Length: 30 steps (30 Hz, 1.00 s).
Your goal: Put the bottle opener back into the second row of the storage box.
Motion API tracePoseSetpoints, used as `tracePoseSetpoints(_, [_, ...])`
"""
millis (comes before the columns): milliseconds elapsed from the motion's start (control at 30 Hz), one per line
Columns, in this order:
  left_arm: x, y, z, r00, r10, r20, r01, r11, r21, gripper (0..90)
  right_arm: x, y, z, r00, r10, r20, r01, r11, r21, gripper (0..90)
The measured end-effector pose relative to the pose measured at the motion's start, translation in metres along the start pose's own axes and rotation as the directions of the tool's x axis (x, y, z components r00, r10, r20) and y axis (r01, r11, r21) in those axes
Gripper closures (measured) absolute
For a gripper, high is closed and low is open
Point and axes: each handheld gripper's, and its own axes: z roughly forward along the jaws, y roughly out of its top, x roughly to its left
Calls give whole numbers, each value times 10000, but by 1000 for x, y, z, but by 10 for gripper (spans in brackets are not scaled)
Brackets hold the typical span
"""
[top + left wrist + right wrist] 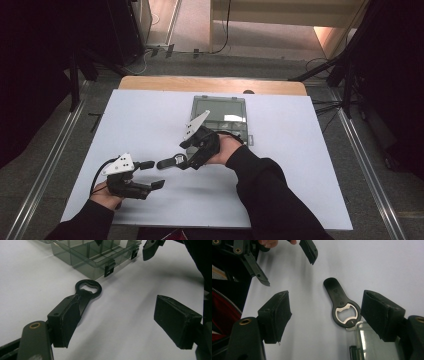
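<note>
Nearest the person, the left tongs (153, 174) rest low over the white counter (150, 115), released, with nothing between their jaws. Just beyond, a black bottle opener (172, 161) lies flat on the counter, between the two tools. The right tongs (186, 154) hover over it, spread wide and empty. Farther back sits a clear plastic compartment box (220, 117).

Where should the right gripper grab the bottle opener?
Grip the bottle opener on its slim handle, not the ring head, which lies against the clear compartment box. It lies flat on the white table, so probably come from above with the jaws straddling the handle's width. The right gripper is already open over it; the left gripper is open nearby.
</note>
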Motion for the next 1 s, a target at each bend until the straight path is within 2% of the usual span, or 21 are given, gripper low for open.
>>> tracePoseSetpoints(200, [0, 0, 0, 10000, 17, -6, -17, 10000, 27, 211, -3, 8, 10, 9983, -548, -180, 552, 9982, 221, 262])
tracePoseSetpoints(333, [0, 0, 0, 10000, 18, -16, -18, 10000, 15, 211, -5, 11, 17, 9972, -701, -259, 712, 9965, 440, 264])
tracePoseSetpoints(467, [0, 0, 0, 10000, 35, -14, -35, 10000, 24, 211, -9, 13, 24, 9959, -816, -394, 833, 9957, 416, 276])
tracePoseSetpoints(533, [0, 0, 0, 10000, 42, -8, -42, 10000, 26, 211, -10, 14, 28, 9930, -1090, -465, 1114, 9923, 535, 280])
tracePoseSetpoints(867, [0, 0, 0, 10000, 62, -13, -62, 10000, 44, 211, -21, 20, 44, 9932, -1037, -538, 1086, 9893, 976, 306])
tracePoseSetpoints(1000, [0, 0, 0, 10000, 90, -29, -90, 10000, 32, 211, -24, 24, 49, 9897, -1280, -635, 1344, 9849, 1090, 326])
